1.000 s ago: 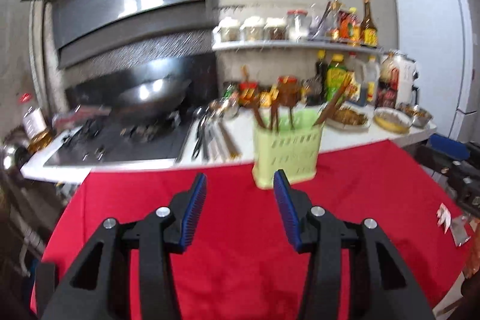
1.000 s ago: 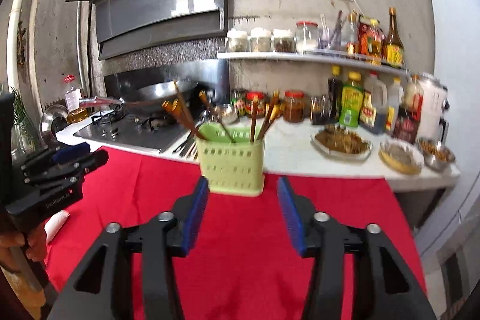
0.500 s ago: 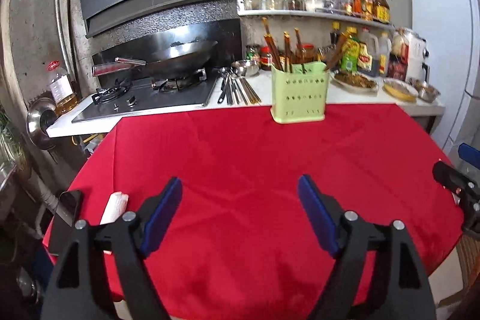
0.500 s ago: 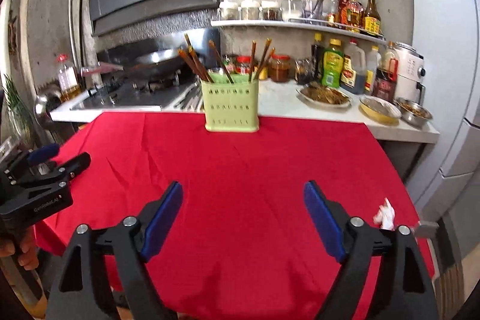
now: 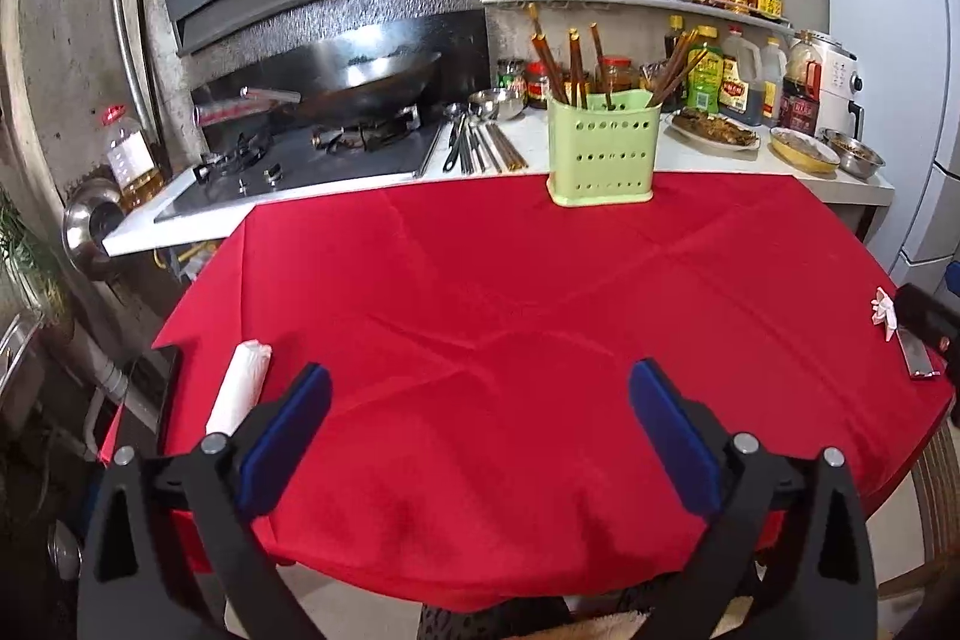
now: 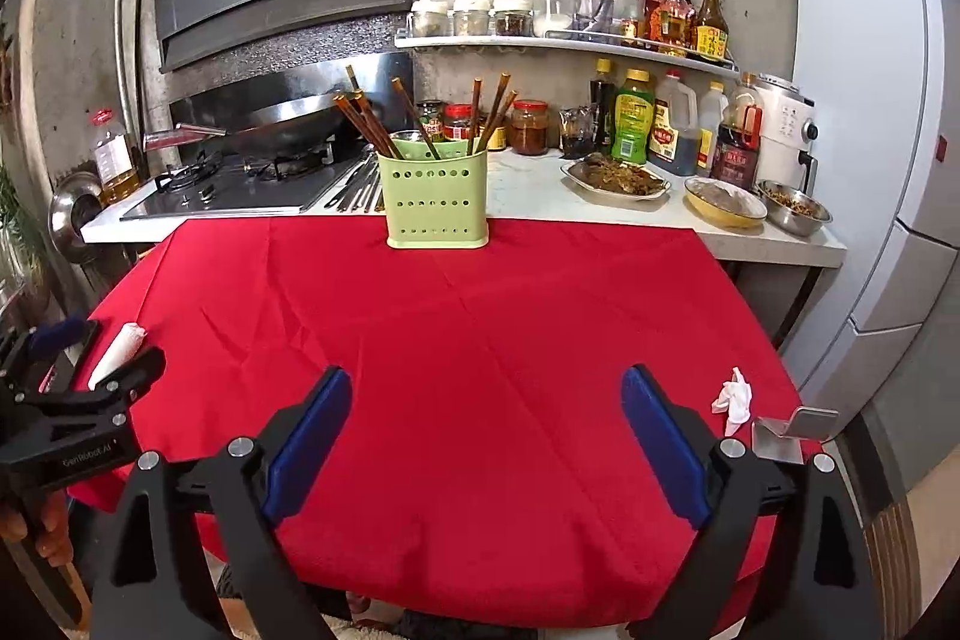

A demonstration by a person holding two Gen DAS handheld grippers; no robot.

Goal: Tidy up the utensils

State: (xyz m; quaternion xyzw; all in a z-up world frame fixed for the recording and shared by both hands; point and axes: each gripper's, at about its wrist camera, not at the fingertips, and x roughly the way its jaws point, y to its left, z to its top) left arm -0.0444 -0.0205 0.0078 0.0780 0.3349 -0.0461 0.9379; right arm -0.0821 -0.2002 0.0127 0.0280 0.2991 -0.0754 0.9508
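Left wrist view: left gripper, blue-padded fingers spread wide and opening further, nothing between them, held over the near edge of the red-clothed surface. One green perforated utensil holder stands upright at the far edge of the cloth, well apart from the fingers, ahead and slightly right. It holds brown chopsticks, about seven counted, leaning outward. One white roll lies just beside the left finger. One crumpled white tissue lies at the cloth's right edge. Loose metal utensils lie on the counter behind; count cannot be told. One wok sits on the stove. Right wrist view: right gripper, fingers likewise wide and opening, nothing between them. The utensil holder stands well ahead, slightly left of centre, chopsticks in it. One tissue and one metal stand lie near the right finger. The left gripper shows at the left edge beside the white roll.
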